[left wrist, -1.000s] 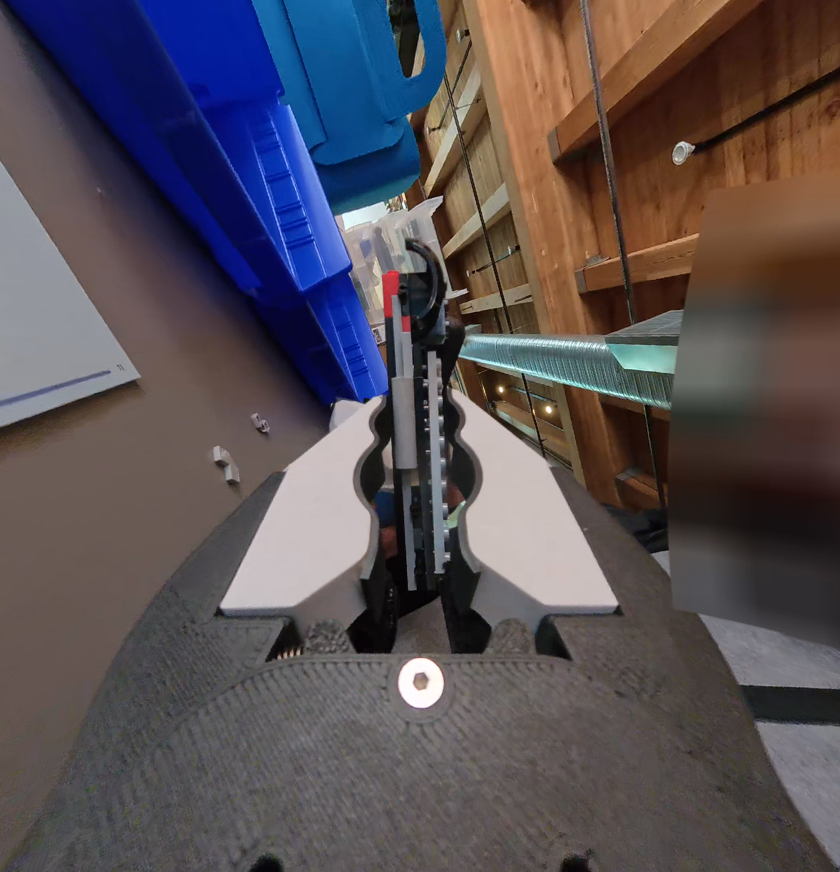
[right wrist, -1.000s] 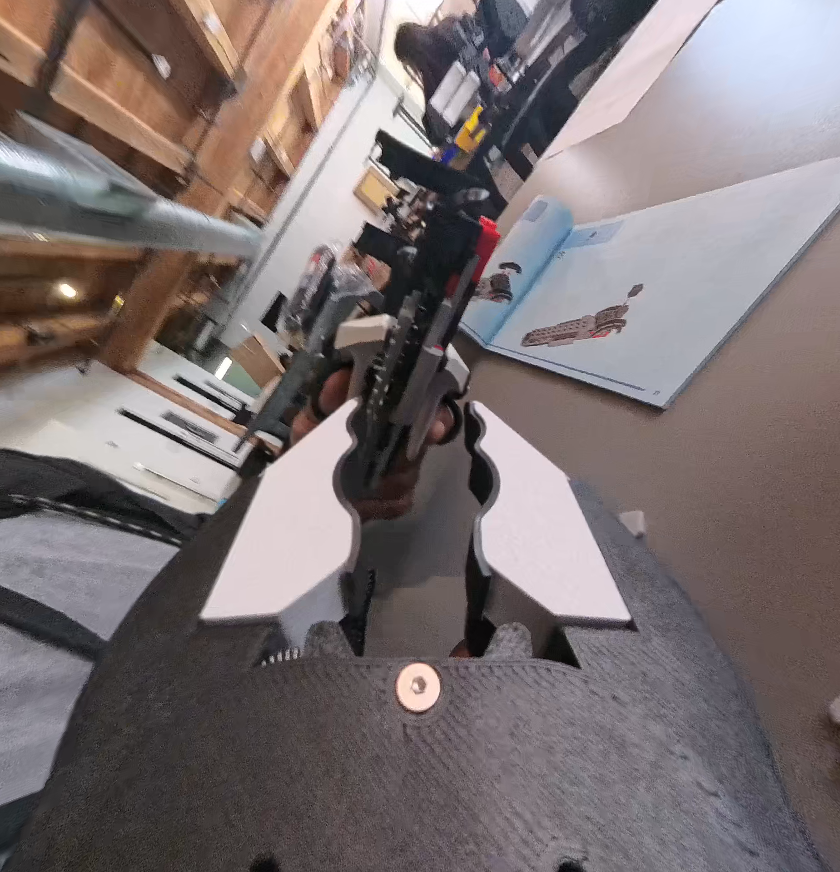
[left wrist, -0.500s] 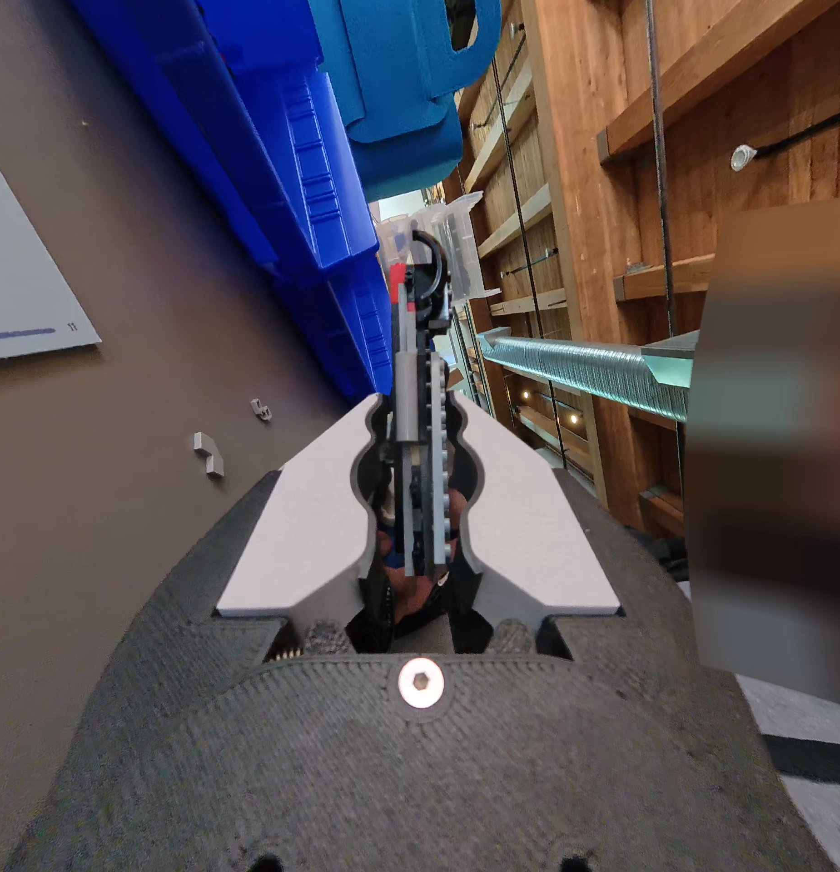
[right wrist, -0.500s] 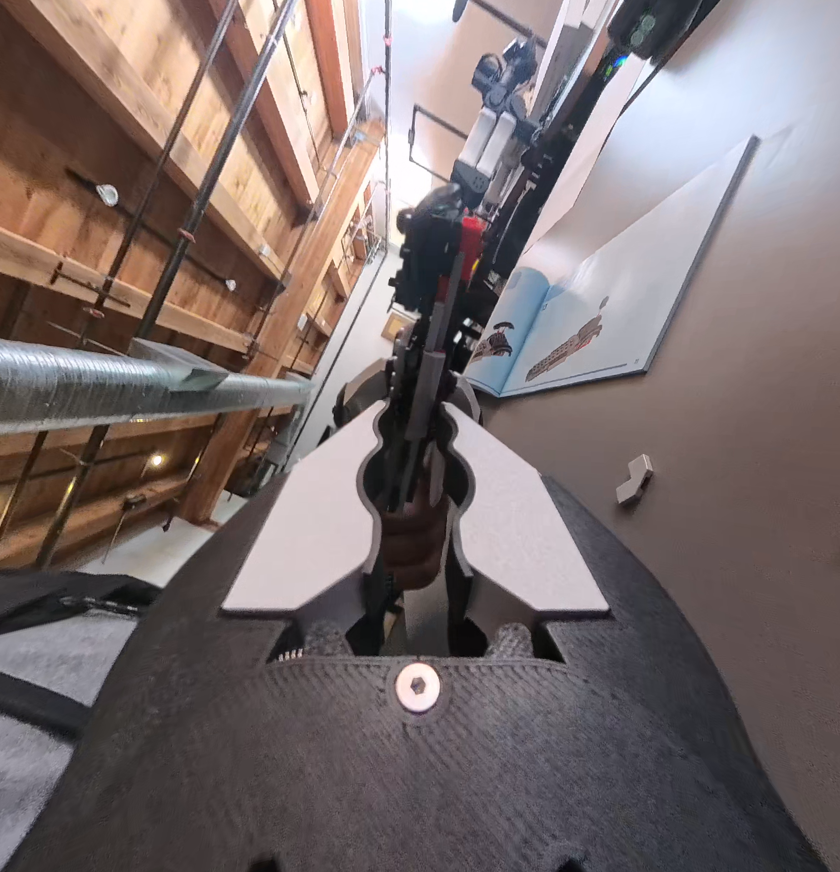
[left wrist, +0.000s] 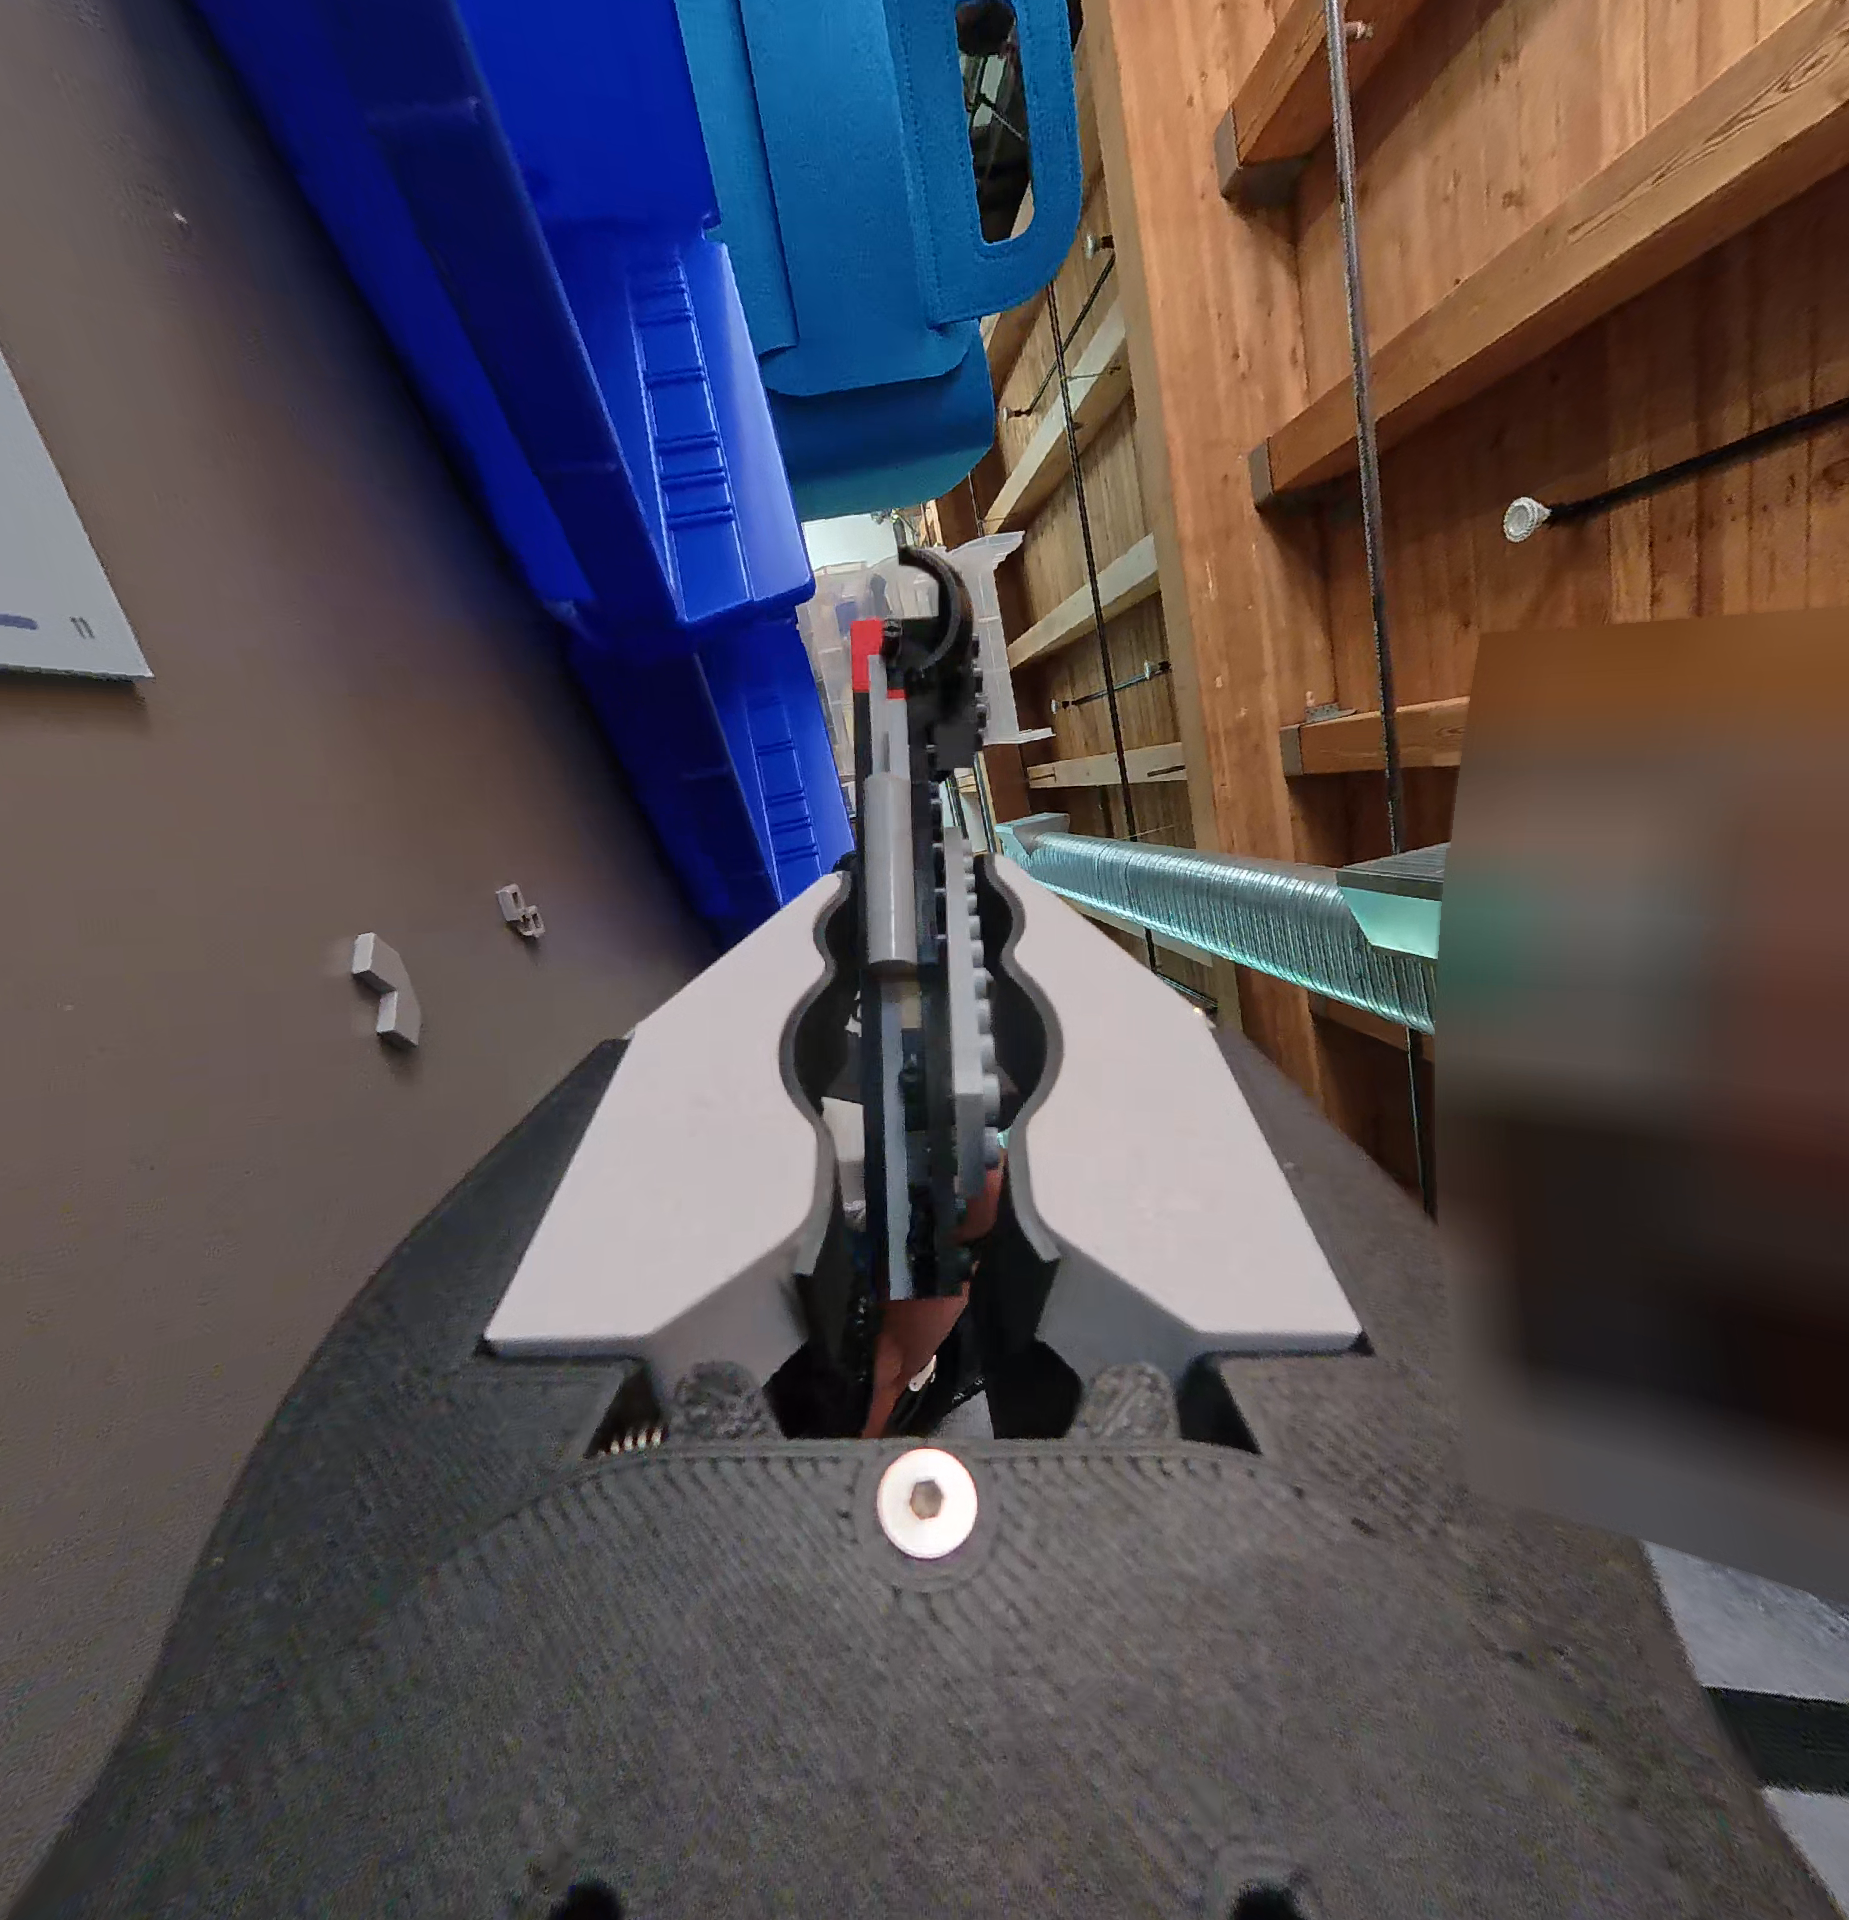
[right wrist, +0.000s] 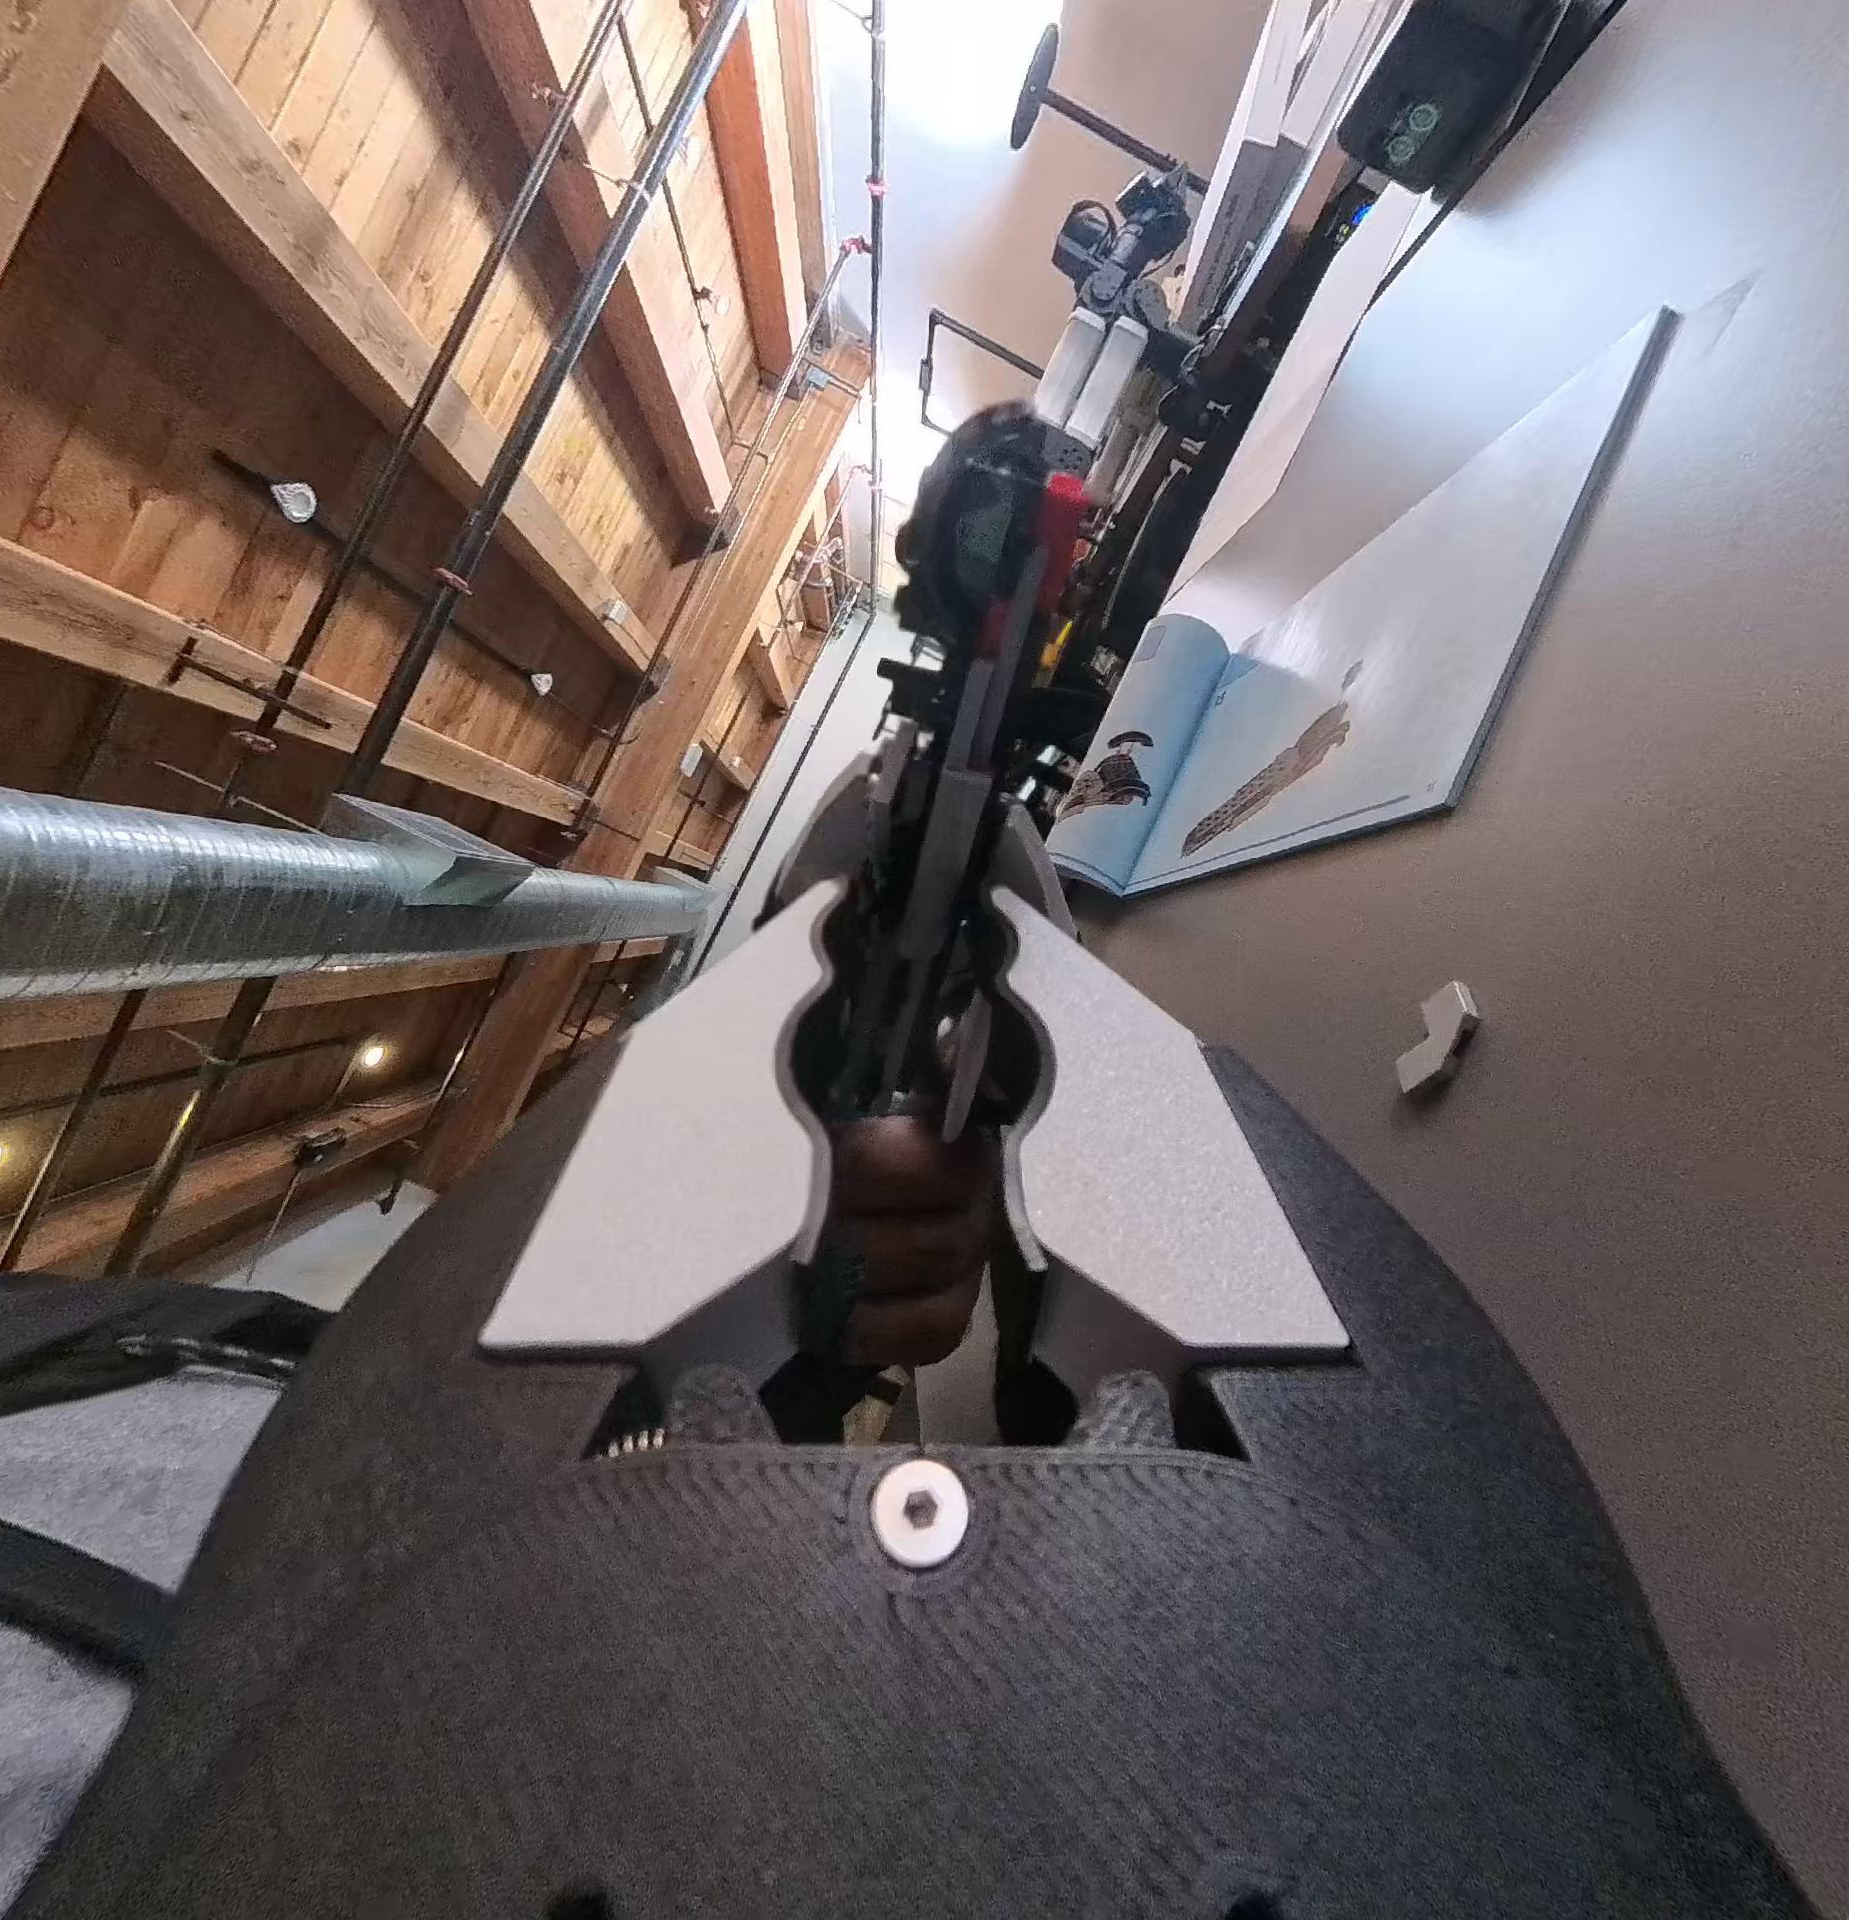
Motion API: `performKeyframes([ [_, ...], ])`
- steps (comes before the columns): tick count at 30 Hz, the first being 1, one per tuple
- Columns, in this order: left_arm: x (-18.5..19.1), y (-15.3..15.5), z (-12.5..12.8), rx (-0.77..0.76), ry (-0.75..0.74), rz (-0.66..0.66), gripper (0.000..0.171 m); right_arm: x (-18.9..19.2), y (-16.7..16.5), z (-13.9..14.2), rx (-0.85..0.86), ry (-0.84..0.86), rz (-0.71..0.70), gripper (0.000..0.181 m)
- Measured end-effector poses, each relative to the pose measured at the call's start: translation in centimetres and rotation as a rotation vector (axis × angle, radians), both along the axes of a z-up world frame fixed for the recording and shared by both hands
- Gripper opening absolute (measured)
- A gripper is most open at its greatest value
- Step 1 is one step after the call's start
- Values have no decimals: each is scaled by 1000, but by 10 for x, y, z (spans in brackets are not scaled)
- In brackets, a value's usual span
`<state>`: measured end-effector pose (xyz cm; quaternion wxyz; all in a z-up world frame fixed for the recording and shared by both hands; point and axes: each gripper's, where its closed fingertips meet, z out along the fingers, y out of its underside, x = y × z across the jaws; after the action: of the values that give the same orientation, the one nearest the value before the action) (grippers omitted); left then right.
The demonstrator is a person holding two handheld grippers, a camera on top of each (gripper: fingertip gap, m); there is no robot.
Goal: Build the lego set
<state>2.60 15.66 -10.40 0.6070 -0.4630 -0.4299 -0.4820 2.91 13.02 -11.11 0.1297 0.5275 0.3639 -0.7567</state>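
Right gripper (right wrist: pixel 915 935), jaws wide a second ago, has now closed onto the long grey-black-red lego assembly (left wrist: pixel 909 935) centre frame, left gripper (left wrist: pixel 920 914) still clamped on it too — both ends held, probably set for pressing or regripping.

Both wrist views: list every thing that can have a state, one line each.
left gripper: shut on lego model.
right gripper: shut on lego model.
lego model: part-built, held off the table.
instruction booklet: lying open.
grey L-shaped piece: loose on table.
blue bins: stacked.
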Motion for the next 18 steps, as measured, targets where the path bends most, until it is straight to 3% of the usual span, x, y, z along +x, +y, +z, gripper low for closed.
performKeyframes([
  [3,-1,-2,-1,-8,2,0,21,1,-1,2,27,21,29,36],
  [6,-3,-5,0,-19,15,1,21,-3,9,3,61,42,7,38],
  [13,1,-2,-3,-81,54,-26,21,-7,19,3,61,40,-21,21],
  [18,5,1,-5,-116,103,-42,21,-8,24,2,-4,13,-36,21],
])
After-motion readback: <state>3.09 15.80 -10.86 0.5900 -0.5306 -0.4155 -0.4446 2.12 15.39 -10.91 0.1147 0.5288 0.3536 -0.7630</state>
